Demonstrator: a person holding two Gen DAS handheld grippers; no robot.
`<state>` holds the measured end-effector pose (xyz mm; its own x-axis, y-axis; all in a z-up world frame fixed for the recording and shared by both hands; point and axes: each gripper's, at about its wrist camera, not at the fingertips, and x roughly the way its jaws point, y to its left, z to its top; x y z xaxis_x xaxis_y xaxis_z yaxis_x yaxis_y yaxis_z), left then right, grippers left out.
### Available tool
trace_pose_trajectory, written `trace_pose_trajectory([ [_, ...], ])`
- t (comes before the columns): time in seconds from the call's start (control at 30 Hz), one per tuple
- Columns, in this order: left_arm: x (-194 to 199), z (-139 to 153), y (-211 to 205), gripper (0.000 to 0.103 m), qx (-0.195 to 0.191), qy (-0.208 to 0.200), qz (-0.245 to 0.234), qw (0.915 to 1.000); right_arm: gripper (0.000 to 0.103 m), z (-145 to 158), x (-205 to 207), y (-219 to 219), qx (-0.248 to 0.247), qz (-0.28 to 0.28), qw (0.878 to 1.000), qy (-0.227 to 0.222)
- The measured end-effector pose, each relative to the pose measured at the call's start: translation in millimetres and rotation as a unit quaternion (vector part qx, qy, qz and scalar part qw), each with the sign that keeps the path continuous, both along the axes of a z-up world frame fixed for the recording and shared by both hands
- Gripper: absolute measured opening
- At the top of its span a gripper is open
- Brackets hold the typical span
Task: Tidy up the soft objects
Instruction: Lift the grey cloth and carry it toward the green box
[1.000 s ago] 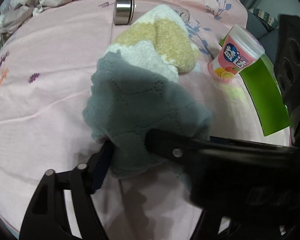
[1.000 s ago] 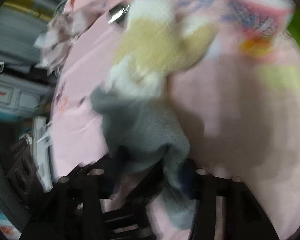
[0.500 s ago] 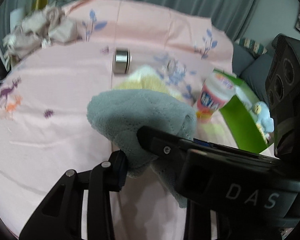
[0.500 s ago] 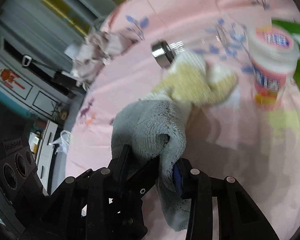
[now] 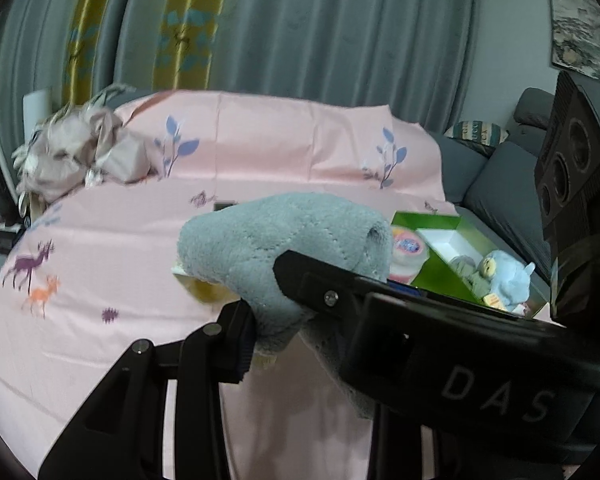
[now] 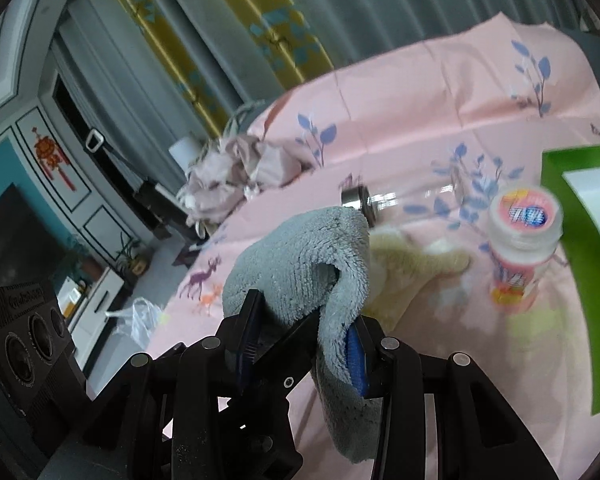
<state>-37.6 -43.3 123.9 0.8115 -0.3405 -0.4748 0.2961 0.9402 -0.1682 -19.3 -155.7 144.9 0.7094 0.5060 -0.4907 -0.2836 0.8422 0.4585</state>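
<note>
A grey towel (image 5: 284, 240) hangs bunched in the air above the pink-sheeted bed (image 5: 100, 264). My left gripper (image 5: 268, 312) is shut on one edge of it. My right gripper (image 6: 304, 336) is shut on another part of the same grey towel (image 6: 300, 264), which droops past its right finger. A yellow and white towel (image 6: 412, 268) lies on the sheet behind it. A green box (image 5: 444, 268) at the right holds a blue plush toy (image 5: 504, 280) and a grey soft item.
A pink and white canister (image 6: 520, 236) stands beside the green box (image 6: 580, 264). A metal-capped clear jar (image 6: 364, 204) lies on the sheet. A crumpled beige cloth (image 5: 72, 156) sits at the far left. A grey sofa (image 5: 500, 184) is at the right.
Both grippers have lifted the grey towel off the bed and off the yellow and white towel. The views have tilted up to show the curtains and the green box.
</note>
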Motion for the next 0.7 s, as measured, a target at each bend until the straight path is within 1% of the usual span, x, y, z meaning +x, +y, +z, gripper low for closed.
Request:
trace_pose_trajectory([
  [0.13, -4, 14, -16, 0.031, -0.002, -0.036, -0.010, 0.9993, 0.041, 16, -5, -20, 0.006, -0.012, 1.000, -0.028],
  [0.23, -3, 19, -33, 0.031, -0.011, -0.049, -0.028, 0.9983, 0.041, 23, -10, -40, 0.006, -0.038, 0.998, -0.042],
  [0.33, 4, 25, -56, 0.031, -0.018, -0.052, -0.052, 0.9971, 0.041, 28, -11, -62, 0.012, -0.067, 0.997, -0.045],
  [0.5, 12, 39, -98, 0.031, -0.021, -0.069, -0.094, 0.9929, 0.041, 42, -19, -110, 0.029, -0.118, 0.990, -0.070],
  [0.6, 18, 45, -124, 0.031, -0.020, -0.073, -0.119, 0.9900, 0.041, 48, -21, -137, 0.041, -0.148, 0.985, -0.078],
  [0.7, 25, 51, -147, 0.031, -0.028, -0.067, -0.139, 0.9877, 0.041, 53, -21, -161, 0.059, -0.173, 0.980, -0.077],
])
